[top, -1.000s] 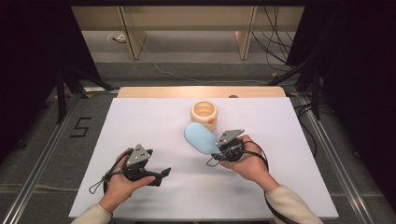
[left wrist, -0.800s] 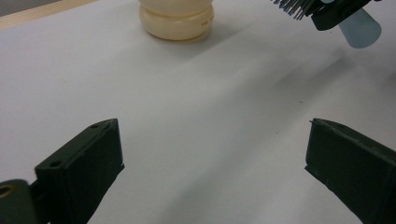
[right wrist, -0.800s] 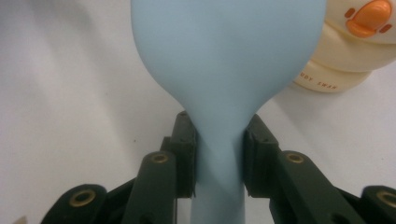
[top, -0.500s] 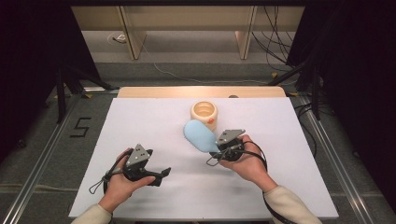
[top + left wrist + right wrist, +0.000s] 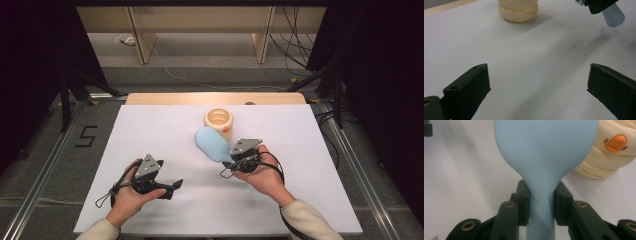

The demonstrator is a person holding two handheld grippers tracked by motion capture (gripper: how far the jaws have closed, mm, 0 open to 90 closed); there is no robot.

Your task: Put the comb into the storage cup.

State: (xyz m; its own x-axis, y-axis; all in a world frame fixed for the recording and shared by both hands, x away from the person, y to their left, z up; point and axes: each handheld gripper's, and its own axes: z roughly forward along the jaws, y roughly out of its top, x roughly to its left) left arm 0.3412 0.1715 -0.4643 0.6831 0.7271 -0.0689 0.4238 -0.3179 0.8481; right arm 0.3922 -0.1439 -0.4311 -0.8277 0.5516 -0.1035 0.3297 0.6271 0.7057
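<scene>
Where legible — "JUDY" on cream pot [image 5: 599,167]

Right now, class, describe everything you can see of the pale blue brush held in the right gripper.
The pale blue brush looks like smooth matte plastic or silicone: a broad rounded head narrowing to a slim handle. Short bristles show along the head's far-left edge in the high view. The right gripper is shut on the handle, its pads pressing both sides. The head points up the table toward the cream container, close beside it; whether they touch is unclear.
</scene>
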